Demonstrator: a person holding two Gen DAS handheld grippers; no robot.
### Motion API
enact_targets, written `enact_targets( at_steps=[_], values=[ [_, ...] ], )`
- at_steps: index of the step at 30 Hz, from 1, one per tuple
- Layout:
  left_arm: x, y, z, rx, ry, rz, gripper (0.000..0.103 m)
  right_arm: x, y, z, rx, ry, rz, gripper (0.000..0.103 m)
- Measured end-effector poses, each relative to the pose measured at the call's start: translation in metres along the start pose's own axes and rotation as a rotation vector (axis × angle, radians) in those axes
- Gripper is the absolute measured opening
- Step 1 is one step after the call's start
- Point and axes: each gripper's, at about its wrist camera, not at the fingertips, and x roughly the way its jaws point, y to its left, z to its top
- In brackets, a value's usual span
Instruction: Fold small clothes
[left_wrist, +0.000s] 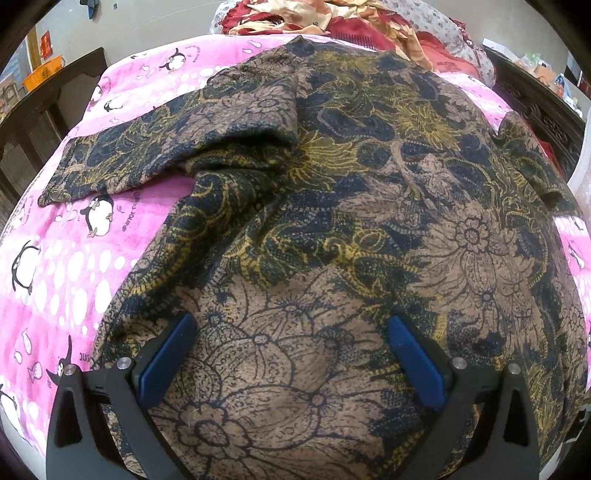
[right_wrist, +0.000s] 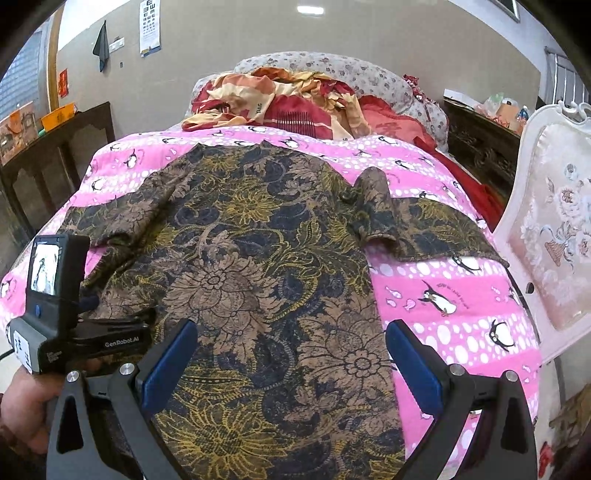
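Observation:
A brown, black and yellow floral shirt (left_wrist: 332, 221) lies spread on a pink penguin-print blanket (left_wrist: 55, 277). Its left sleeve (left_wrist: 147, 155) stretches out to the left. My left gripper (left_wrist: 291, 328) is open, close above the shirt's lower part, with nothing between its blue pads. In the right wrist view the shirt (right_wrist: 258, 258) lies flat with its right sleeve (right_wrist: 376, 206) bunched up. My right gripper (right_wrist: 291, 332) is open above the shirt's lower right edge, holding nothing. The left gripper's body (right_wrist: 74, 332) shows at the lower left there.
A heap of red and cream bedding (right_wrist: 295, 99) and a floral pillow (right_wrist: 369, 77) lie at the bed's far end. A white upholstered chair (right_wrist: 554, 229) stands at the right. Dark wooden furniture (right_wrist: 55, 166) flanks the bed on the left.

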Motion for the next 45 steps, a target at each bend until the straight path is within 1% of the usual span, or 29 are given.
enact_targets(
  at_steps=[6, 13, 22, 23, 24, 26, 27, 29, 31, 33, 35, 36, 37, 38, 39, 41, 44, 45],
  values=[
    [0.0, 0.001, 0.001, 0.0, 0.0, 0.005, 0.103, 0.001, 0.005, 0.002, -0.029, -0.014, -0.02, 0.103],
    [0.001, -0.002, 0.001, -0.003, -0.003, 0.004, 0.103, 0.01, -0.001, 0.004, -0.013, 0.011, -0.024, 0.103],
    [-0.001, 0.0, 0.001, -0.007, 0.007, -0.001, 0.103, 0.01, -0.003, 0.001, -0.016, -0.001, -0.012, 0.103],
    [-0.006, 0.002, 0.002, -0.02, 0.012, -0.007, 0.103, 0.011, -0.003, 0.002, -0.019, -0.005, -0.01, 0.103],
    [-0.016, 0.005, 0.004, -0.038, -0.005, -0.038, 0.103, 0.011, -0.004, 0.002, -0.023, -0.01, -0.011, 0.103],
    [-0.034, 0.013, 0.008, -0.058, -0.065, -0.106, 0.103, 0.014, -0.005, 0.007, -0.035, -0.026, -0.02, 0.103],
    [-0.041, 0.017, 0.014, -0.064, -0.082, -0.112, 0.103, 0.017, -0.006, 0.012, -0.041, -0.034, -0.022, 0.103],
    [-0.049, 0.022, 0.027, -0.062, -0.102, -0.078, 0.103, 0.023, -0.009, 0.024, -0.042, -0.067, -0.015, 0.103],
    [-0.055, 0.028, 0.043, -0.055, -0.145, -0.034, 0.103, 0.028, -0.011, 0.035, -0.037, -0.104, -0.013, 0.103],
    [-0.056, 0.034, 0.061, -0.052, -0.174, 0.024, 0.103, 0.035, -0.012, 0.044, -0.041, -0.171, -0.006, 0.103],
    [-0.053, 0.04, 0.073, -0.052, -0.196, 0.04, 0.103, 0.051, -0.011, 0.049, -0.052, -0.223, -0.033, 0.103],
    [-0.051, 0.041, 0.077, -0.058, -0.215, 0.037, 0.103, 0.06, -0.01, 0.051, -0.053, -0.221, -0.042, 0.103],
    [-0.048, 0.041, 0.079, -0.06, -0.235, 0.029, 0.103, 0.071, -0.01, 0.054, -0.043, -0.202, -0.049, 0.103],
    [-0.045, 0.041, 0.08, -0.058, -0.248, 0.023, 0.103, 0.084, -0.011, 0.056, -0.022, -0.183, -0.036, 0.103],
    [-0.041, 0.039, 0.082, -0.054, -0.251, 0.025, 0.103, 0.091, -0.011, 0.057, -0.011, -0.177, -0.023, 0.103],
    [-0.032, 0.033, 0.084, -0.04, -0.245, 0.034, 0.103, 0.106, -0.009, 0.056, -0.008, -0.169, -0.028, 0.103],
    [-0.029, 0.026, 0.084, -0.041, -0.232, 0.054, 0.103, 0.125, -0.008, 0.044, -0.019, -0.166, -0.036, 0.103],
    [-0.029, 0.024, 0.083, -0.045, -0.226, 0.065, 0.103, 0.134, -0.009, 0.037, -0.011, -0.141, -0.037, 0.103]
  ],
)
